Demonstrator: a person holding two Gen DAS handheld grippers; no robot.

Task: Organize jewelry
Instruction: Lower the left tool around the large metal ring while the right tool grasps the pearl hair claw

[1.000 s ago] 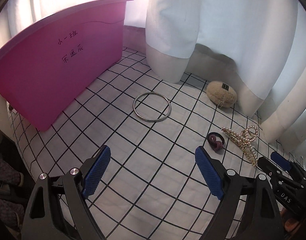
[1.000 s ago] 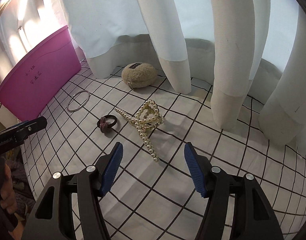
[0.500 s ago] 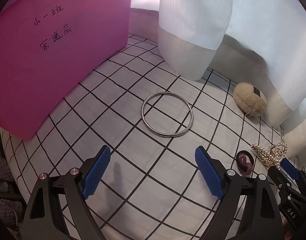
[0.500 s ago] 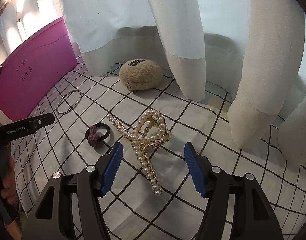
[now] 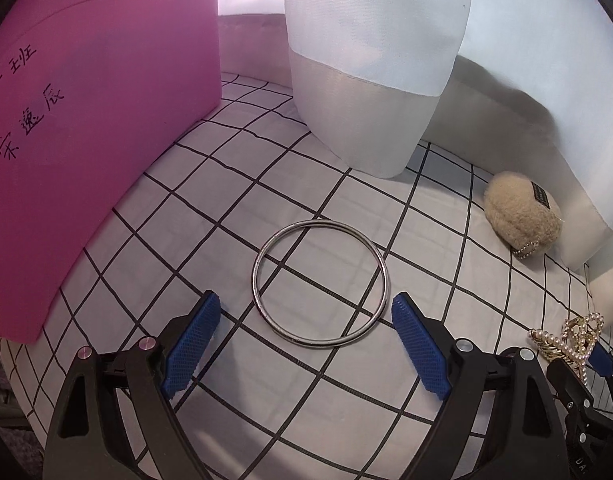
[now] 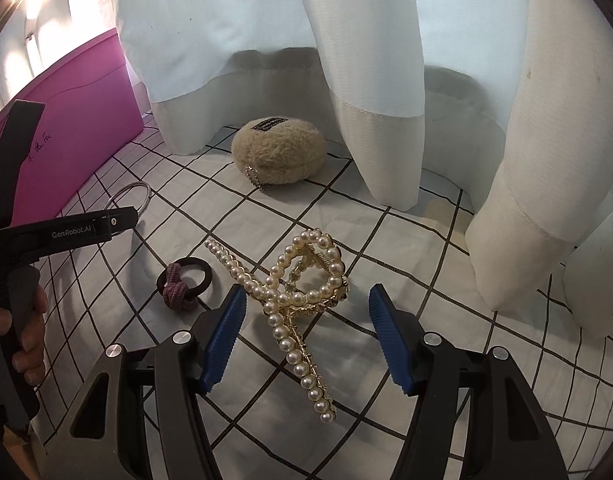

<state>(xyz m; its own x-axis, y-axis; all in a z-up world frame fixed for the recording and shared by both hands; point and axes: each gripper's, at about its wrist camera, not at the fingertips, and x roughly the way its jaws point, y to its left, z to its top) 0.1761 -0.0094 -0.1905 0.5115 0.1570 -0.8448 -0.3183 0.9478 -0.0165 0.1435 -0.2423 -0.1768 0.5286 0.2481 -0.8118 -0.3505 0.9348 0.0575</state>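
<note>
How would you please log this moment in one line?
left tongs: open, around thin silver metal bangle | right tongs: open, around gold pearl-studded hair claw

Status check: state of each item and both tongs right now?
left tongs: open, bangle's near part between the pads, untouched
right tongs: open, astride the pearl clip, not gripping
silver bangle: flat on the cloth
pearl clip: lying on the cloth
hair tie: on the cloth, beside the clip
fuzzy pouch: looks closed
pink bin: upright

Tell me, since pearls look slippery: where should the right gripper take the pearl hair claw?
Probably from above, across the pearl hair claw where its loop meets the crossing strands. That raised middle sits between the open right gripper; the long tail lies flat.
</note>
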